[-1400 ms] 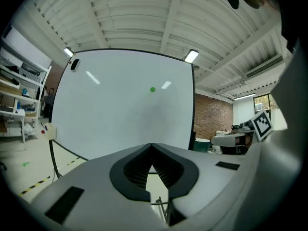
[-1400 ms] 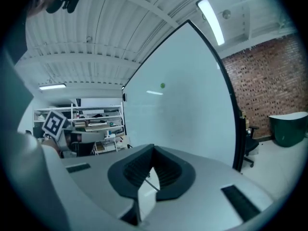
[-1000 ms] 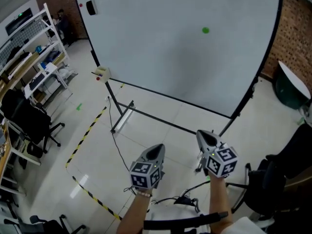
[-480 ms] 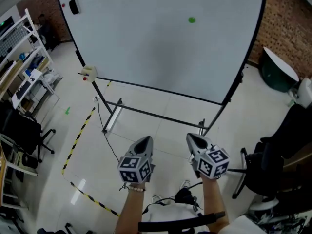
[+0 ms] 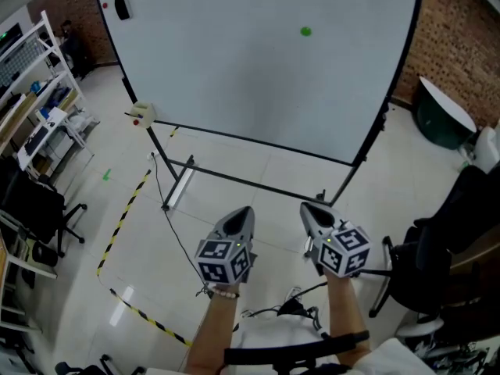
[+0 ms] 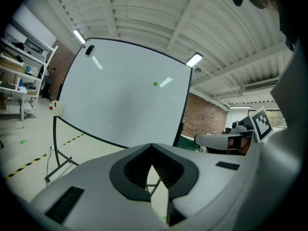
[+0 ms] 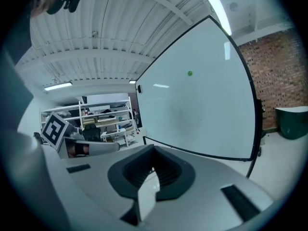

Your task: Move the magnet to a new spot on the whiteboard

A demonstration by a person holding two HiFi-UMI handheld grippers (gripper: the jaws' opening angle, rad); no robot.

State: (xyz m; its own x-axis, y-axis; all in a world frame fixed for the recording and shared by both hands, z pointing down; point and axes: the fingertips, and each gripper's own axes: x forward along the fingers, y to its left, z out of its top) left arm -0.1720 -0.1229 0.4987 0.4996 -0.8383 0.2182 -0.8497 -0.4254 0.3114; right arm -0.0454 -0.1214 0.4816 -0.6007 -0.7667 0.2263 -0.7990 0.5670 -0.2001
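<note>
A small green magnet (image 5: 305, 31) sticks to the upper right part of the big whiteboard (image 5: 234, 69), which stands on a black frame. The magnet (image 6: 155, 84) also shows in the left gripper view, and the magnet (image 7: 189, 73) shows in the right gripper view. My left gripper (image 5: 243, 212) and right gripper (image 5: 307, 208) hover side by side over the floor, well short of the board. Both point toward it. Each has its jaws together with nothing between them. The left gripper (image 6: 152, 146) and right gripper (image 7: 154, 148) tips meet in their own views.
A black eraser (image 5: 122, 8) sits at the board's top left corner. A small box (image 5: 142, 114) hangs at its lower left. Shelving (image 5: 39, 108) and office chairs (image 5: 39, 205) stand left, a chair (image 5: 437, 280) right. Yellow-black tape (image 5: 125, 217) and cables (image 5: 289, 311) cross the floor.
The whiteboard has come nearer and shifted left in the head view. Both grippers have edged up toward it, still side by side. The magnet stays in place on the board.
</note>
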